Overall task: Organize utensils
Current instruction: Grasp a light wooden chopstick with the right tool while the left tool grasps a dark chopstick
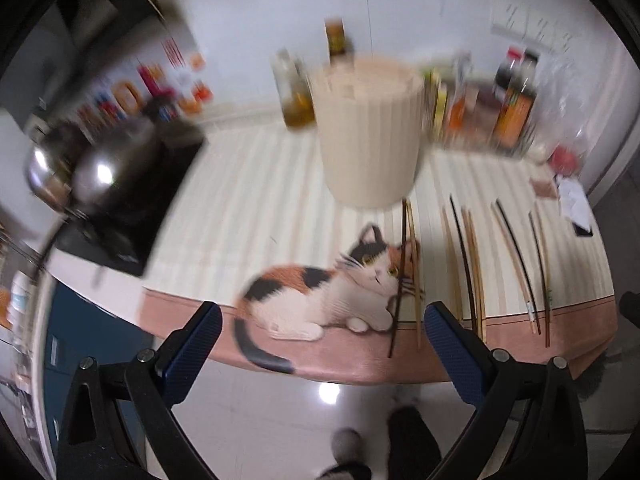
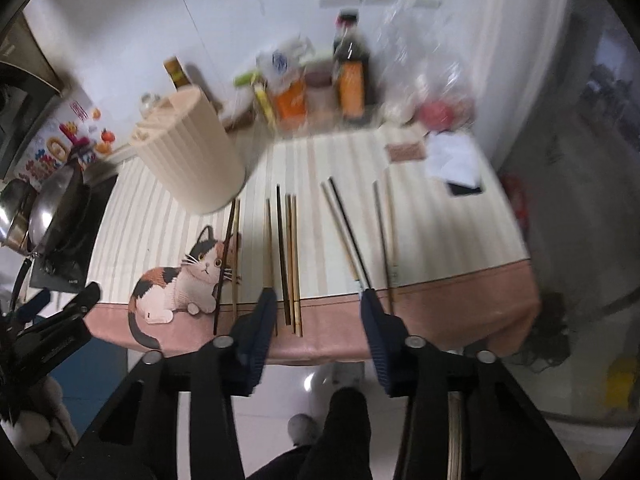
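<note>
No text can be read; the bottle labels (image 2: 351,88) are too blurred.

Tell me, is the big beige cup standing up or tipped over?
Standing up. The cup rests on its base on the striped tablecloth, its top facing upward, behind the chopsticks.

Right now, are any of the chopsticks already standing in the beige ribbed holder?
No, in the right wrist view the chopsticks all lie flat on the striped tablecloth, in front of the beige ribbed holder.

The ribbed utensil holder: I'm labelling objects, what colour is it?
Plain cream utensil holder, clearest in the right wrist view.
</note>
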Motion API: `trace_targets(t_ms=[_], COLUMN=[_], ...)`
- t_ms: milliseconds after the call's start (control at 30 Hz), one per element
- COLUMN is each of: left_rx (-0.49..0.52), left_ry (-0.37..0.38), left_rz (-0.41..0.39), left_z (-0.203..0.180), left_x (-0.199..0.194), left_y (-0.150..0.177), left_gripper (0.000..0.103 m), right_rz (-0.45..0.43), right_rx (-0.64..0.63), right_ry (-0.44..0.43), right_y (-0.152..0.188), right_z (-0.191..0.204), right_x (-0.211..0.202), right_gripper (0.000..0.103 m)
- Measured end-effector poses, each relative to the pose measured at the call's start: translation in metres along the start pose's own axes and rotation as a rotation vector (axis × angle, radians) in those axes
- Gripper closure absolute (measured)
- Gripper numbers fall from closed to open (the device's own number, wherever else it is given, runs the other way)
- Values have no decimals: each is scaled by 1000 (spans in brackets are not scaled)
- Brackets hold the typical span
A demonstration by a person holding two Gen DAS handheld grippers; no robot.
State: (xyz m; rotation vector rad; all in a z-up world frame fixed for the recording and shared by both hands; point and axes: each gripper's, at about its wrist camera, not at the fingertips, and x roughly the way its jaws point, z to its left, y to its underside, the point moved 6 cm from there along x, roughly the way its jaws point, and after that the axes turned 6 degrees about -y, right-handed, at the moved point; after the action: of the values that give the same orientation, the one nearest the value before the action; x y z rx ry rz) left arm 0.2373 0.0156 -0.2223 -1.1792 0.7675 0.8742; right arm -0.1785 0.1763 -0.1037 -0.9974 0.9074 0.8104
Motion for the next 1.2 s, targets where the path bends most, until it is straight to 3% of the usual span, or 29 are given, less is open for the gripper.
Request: trace_targets(t_ms=[67,133,233,367,500,600,667,867,1000,1200], left_rx=[0,-2,21,58,68,67,74,52,55,33], left_ry=[14,41,47,42,14,10,20,85,84,94], left_rz=[65,116,207,294,332,338,343,335,324,322], left_z=[-15,-32,-61,-87,-96,-97,-101,-93,-84,-55], left_x=[32,61,106,148,170,175,178,169,164,159], left_y=[-3,-5,-5,-3,-2,-2,-1,8,18,35], left_gripper=[4,6,31,46,47,54,70,94,98,98], right_rz=[64,120,205,297,365,397,410,431,424,442], right_rx=[16,33,60,86,108,108,94,47,62,14], right_ry=[-41,-71,-120,-181,-221,-237,-232,-173,-149,-79], right_y=[-9,-18,-29,-36,-45,-49,-51,-55,-56,-50], right_z=[-9,-19,-31,-35,-30,-20,-13,3,1,-1], right_x=[40,77,131,187,233,253,262,281,281,280], right_gripper=[75,75,75,75,75,75,75,77,95,97])
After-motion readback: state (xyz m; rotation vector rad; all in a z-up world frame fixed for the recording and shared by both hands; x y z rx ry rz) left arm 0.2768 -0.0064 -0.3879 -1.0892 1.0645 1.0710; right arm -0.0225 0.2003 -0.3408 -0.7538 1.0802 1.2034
